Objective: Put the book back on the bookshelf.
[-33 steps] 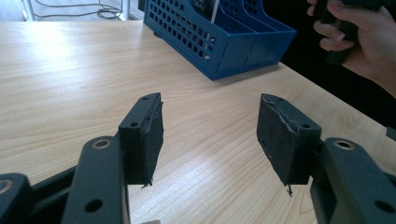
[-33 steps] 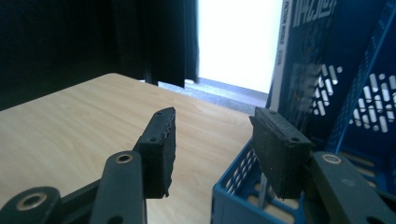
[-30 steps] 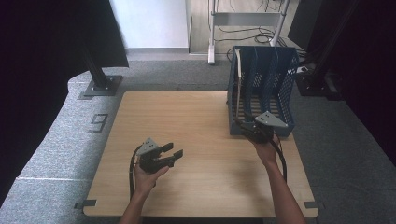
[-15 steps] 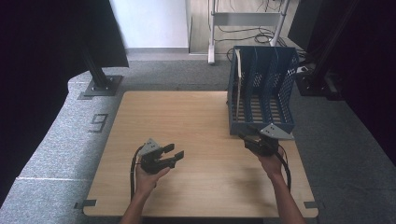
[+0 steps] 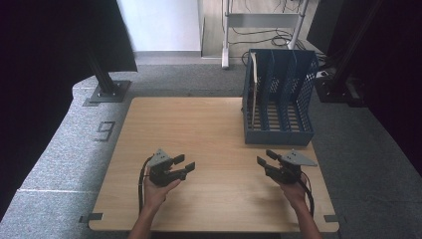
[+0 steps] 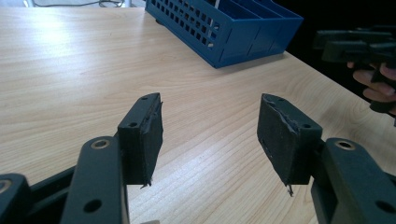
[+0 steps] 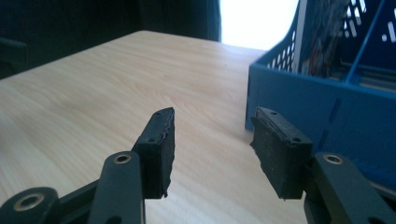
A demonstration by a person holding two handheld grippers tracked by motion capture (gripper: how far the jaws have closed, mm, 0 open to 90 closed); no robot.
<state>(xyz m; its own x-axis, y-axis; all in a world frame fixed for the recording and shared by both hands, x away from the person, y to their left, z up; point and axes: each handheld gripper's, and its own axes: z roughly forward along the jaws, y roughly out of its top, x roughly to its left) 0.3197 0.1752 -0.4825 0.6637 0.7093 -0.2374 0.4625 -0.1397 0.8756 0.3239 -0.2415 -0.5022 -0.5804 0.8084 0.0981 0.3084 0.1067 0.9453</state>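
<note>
Resting near the table's [image 5: 209, 124] front edge, left of the middle, the left gripper [image 5: 185, 164] holds its jaws apart with nothing between them. Near the front right corner, the right gripper [image 5: 264, 158] hangs just in front of the rack [image 5: 278, 137], jaws apart and empty too. That blue rack stands at the table's right edge toward the back, a pale sheet [image 5: 254, 89] upright in its leftmost slot.

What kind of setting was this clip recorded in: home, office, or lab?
Most likely a lab or recording studio: a lone light wooden table stands on grey carpet, with black curtains at the sides and a blue perforated plastic file rack as the only prop.
</note>
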